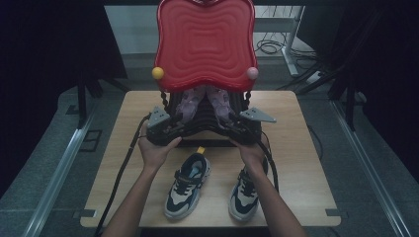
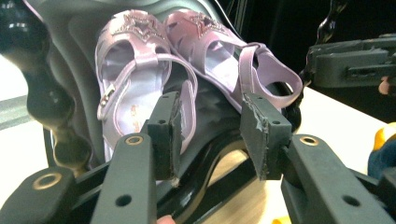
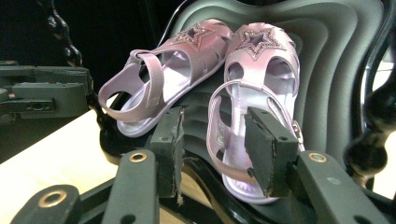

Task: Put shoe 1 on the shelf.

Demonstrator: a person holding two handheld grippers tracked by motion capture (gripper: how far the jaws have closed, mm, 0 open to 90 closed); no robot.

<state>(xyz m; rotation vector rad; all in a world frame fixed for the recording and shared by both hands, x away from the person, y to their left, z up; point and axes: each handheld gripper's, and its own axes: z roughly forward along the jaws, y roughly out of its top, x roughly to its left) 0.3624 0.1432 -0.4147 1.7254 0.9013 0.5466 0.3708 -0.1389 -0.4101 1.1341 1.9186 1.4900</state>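
Note:
A pair of lilac sandals with glittery stars [image 1: 187,104] lies on the sloping black lower shelf [image 1: 197,129] of a small rack. My left gripper [image 1: 165,126] sits at that shelf's front left, jaws open. In the left gripper view the left gripper [image 2: 210,112] has its jaws apart just before the heel strap of one sandal [image 2: 130,70], touching nothing. My right gripper [image 1: 242,127] is at the front right, also open. In the right gripper view the right gripper [image 3: 215,121] faces the heel of the other sandal [image 3: 257,74], its pads off it.
A wavy red top shelf [image 1: 205,42] with a yellow knob [image 1: 157,73] and a pink knob [image 1: 252,73] overhangs the sandals. Two grey and dark sneakers [image 1: 188,185] [image 1: 244,193] stand on the wooden table [image 1: 296,148] near its front edge, under my forearms.

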